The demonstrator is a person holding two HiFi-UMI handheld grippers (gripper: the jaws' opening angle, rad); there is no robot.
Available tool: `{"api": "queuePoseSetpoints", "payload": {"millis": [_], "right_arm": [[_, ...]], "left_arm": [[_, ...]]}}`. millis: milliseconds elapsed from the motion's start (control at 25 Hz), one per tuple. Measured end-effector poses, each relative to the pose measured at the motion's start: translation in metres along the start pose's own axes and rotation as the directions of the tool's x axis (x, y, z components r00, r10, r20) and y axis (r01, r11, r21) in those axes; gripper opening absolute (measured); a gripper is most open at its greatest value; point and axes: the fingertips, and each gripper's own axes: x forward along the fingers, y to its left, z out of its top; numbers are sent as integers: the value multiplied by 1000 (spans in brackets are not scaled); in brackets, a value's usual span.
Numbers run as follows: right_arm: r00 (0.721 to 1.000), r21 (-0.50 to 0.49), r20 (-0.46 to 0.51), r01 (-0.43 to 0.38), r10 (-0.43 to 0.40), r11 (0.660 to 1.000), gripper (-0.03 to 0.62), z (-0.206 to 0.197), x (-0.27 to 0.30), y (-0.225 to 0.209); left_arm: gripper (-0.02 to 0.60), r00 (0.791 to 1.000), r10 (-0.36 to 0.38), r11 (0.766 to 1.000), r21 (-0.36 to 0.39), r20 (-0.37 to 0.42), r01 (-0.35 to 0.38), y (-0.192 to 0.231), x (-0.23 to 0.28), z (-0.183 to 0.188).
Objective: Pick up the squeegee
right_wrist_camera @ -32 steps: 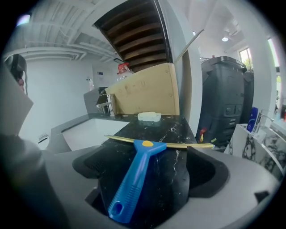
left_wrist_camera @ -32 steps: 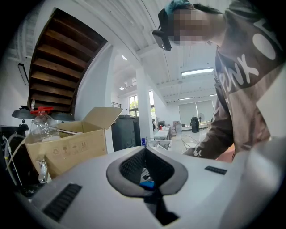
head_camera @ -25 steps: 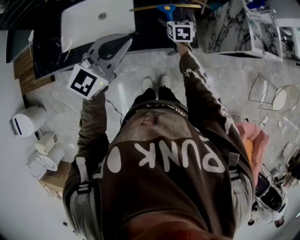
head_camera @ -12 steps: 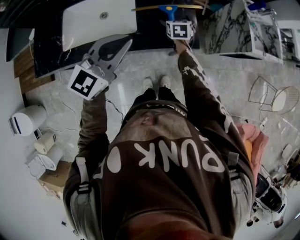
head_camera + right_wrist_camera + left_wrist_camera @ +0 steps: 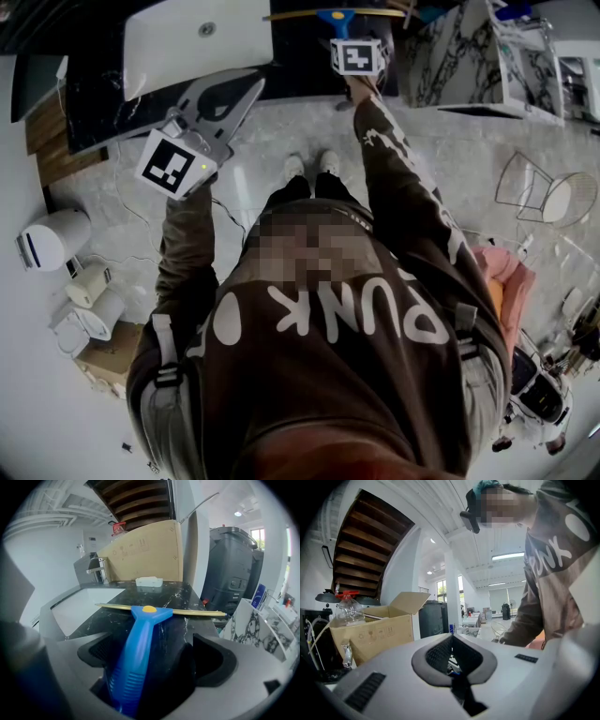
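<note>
The squeegee has a blue handle and a long yellow blade and lies flat on the black marble counter. In the head view the squeegee is at the top, just beyond my right gripper. My right gripper is open and tilted down, its jaws astride the handle. The handle lies close to the left jaw, with a wide gap to the right one. My left gripper hovers shut over the counter's front edge, near the sink, holding nothing. In its own view the left gripper points level across the room.
A white sink is set in the counter left of the squeegee. A cardboard box and a small white dish stand behind it. A dark bin and a marble shelf unit are to the right.
My right gripper has sunk a little and tilted further down over the squeegee handle. The left gripper has stayed in place.
</note>
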Motion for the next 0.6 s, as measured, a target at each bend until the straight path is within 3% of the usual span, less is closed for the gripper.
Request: {"api": "queuePoseSetpoints", "payload": {"millis": [200, 600], "right_arm": [[998, -46, 46, 34, -32, 998, 512, 13, 2, -7], [1000, -9, -7, -29, 28, 1000, 448, 5, 1, 5]], "left_arm": [[3, 1000, 4, 1000, -3, 1, -4, 2, 0, -1], [3, 1000, 9, 1000, -4, -2, -9, 1, -3, 1]]}}
